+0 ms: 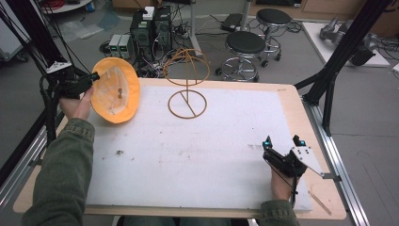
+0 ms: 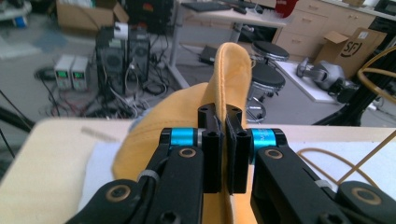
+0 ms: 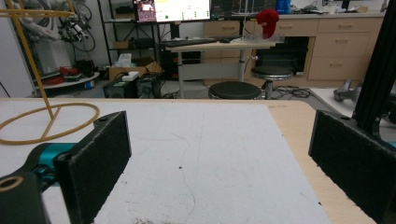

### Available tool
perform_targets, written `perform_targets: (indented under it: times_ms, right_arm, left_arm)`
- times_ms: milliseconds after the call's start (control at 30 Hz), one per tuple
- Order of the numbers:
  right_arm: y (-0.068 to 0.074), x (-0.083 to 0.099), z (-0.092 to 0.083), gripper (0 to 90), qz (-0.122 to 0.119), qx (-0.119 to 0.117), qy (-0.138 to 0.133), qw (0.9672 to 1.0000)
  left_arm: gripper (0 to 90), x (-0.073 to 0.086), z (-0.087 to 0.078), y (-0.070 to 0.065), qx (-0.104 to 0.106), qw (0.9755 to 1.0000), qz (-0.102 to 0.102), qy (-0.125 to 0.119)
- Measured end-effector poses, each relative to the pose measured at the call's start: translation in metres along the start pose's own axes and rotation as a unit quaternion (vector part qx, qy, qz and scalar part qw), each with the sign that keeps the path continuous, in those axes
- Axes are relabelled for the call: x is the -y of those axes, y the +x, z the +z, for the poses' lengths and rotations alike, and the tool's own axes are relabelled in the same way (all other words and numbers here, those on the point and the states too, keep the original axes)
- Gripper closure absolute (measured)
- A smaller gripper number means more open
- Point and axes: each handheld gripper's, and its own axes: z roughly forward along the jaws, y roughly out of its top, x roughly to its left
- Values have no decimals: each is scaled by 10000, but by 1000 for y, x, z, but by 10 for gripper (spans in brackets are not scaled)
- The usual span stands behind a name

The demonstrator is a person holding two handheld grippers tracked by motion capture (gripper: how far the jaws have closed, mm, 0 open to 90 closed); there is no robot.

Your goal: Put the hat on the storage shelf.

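The right gripper [image 1: 282, 149] was rested spread wide on the tabletop [image 1: 197, 155]. The yellow hat [image 1: 116, 89] was held aloft by its brim, clamped in the left gripper [image 2: 223, 122]; it would best be lowered squarely over the wire stand [image 1: 187, 80].

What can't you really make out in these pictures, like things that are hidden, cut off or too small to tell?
- Yellow hat: the small items inside its crown are too small to identify in the high view; in the left gripper view the closed jaws of the left gripper cover part of its brim.
- Wire hat stand: its top is cut off by the right gripper view's upper edge.
- Right gripper: what lies under it on the white mat is hidden.
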Motion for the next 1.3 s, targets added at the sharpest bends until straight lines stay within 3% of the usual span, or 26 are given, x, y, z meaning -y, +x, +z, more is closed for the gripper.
perform_targets:
  times_ms: [367, 633, 967, 1300]
  right_arm:
    - [-1, 0, -1, 46, 33, -21, -30, 10000]
    - [-1, 0, 0, 46, 64, -86, 6, 9999]
    - [-1, 0, 0, 46, 88, -133, 7, 9999]
    - [-1, 0, 1, 46, 136, -166, 34, 9998]
  left_arm:
    - [869, -27, 2, -25, 119, 9996, 40, -256]
    - [869, -59, 2, -47, 197, 9984, 161, -502]
    - [869, -77, 7, -65, 232, 9976, 282, -593]
    - [869, -96, 22, -95, 319, 9962, 468, -668]
